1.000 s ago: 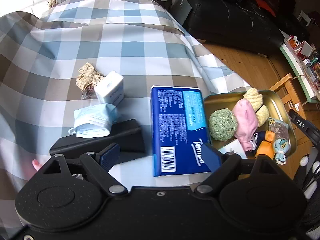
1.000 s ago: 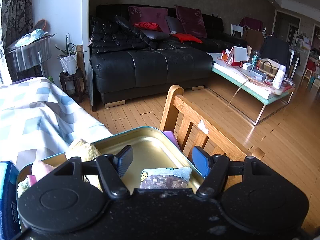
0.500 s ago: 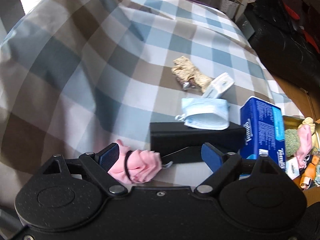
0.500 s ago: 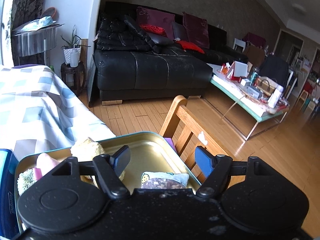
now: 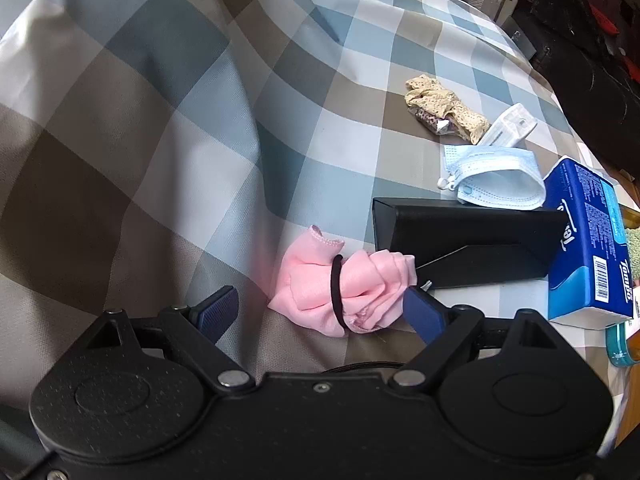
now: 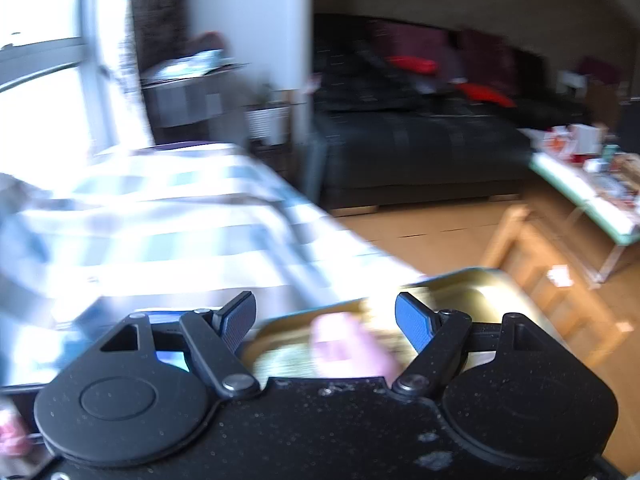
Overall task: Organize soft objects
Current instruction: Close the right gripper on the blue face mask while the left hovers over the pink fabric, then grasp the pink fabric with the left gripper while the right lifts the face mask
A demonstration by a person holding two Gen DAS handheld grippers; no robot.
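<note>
Left hand-held gripper (image 5: 320,312) tilts steeply down, straddling pink cloth bundle (image 5: 344,288)

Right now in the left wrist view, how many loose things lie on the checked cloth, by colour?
Pink: 1, cloth bundle
Beige: 1, lace piece
White: 1, small pack
Light blue: 1, face mask
Dark blue: 1, tissue pack
Black: 1, case
Total: 6
</note>
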